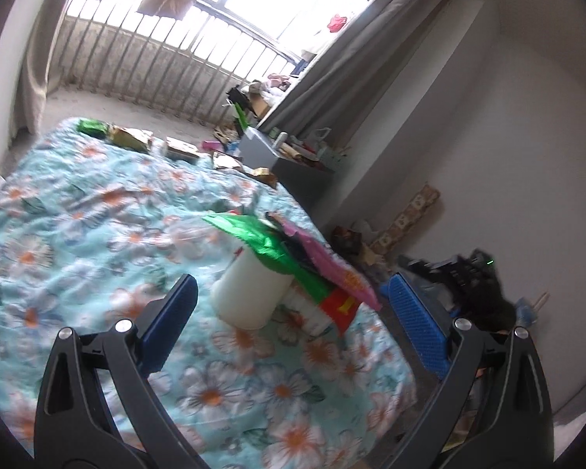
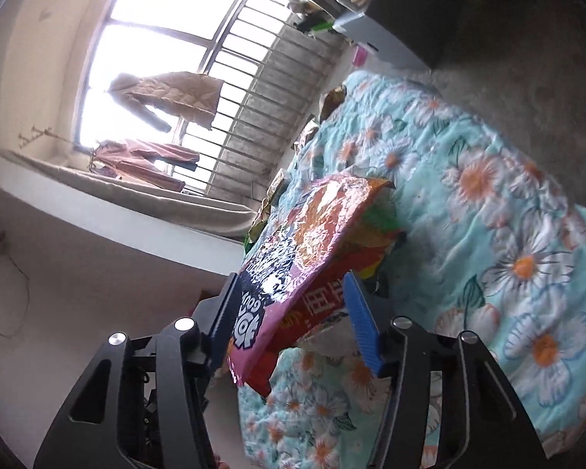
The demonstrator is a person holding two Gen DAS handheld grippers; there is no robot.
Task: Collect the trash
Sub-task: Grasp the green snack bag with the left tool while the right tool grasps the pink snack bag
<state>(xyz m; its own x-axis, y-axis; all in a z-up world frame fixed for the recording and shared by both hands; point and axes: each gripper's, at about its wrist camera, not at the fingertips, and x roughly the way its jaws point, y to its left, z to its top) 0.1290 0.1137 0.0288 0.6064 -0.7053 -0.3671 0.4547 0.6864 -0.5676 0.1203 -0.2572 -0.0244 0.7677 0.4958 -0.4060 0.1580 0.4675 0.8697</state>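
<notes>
A white container (image 1: 250, 293) lies tipped on the floral blanket (image 1: 97, 215) near the bed's right edge. A green wrapper (image 1: 269, 246), a pink snack bag (image 1: 332, 265) and a red bag (image 1: 338, 306) spill from its mouth. My left gripper (image 1: 293, 285) hovers open just short of the container, holding nothing. My right gripper (image 2: 292, 277) is rolled on its side, with the pink bag (image 2: 312, 226) and red bag (image 2: 312, 312) between its half-closed jaws. The bags brush the pads and show no squeeze. Its black body (image 1: 472, 277) shows at the bed's right side.
Several more wrappers (image 1: 133, 136) lie along the bed's far end. A cluttered grey cabinet (image 1: 293, 168) stands beyond the far right corner. Boxes and clutter (image 1: 355, 242) sit on the floor against the white wall. A railed window (image 2: 168, 39) with hanging clothes is behind.
</notes>
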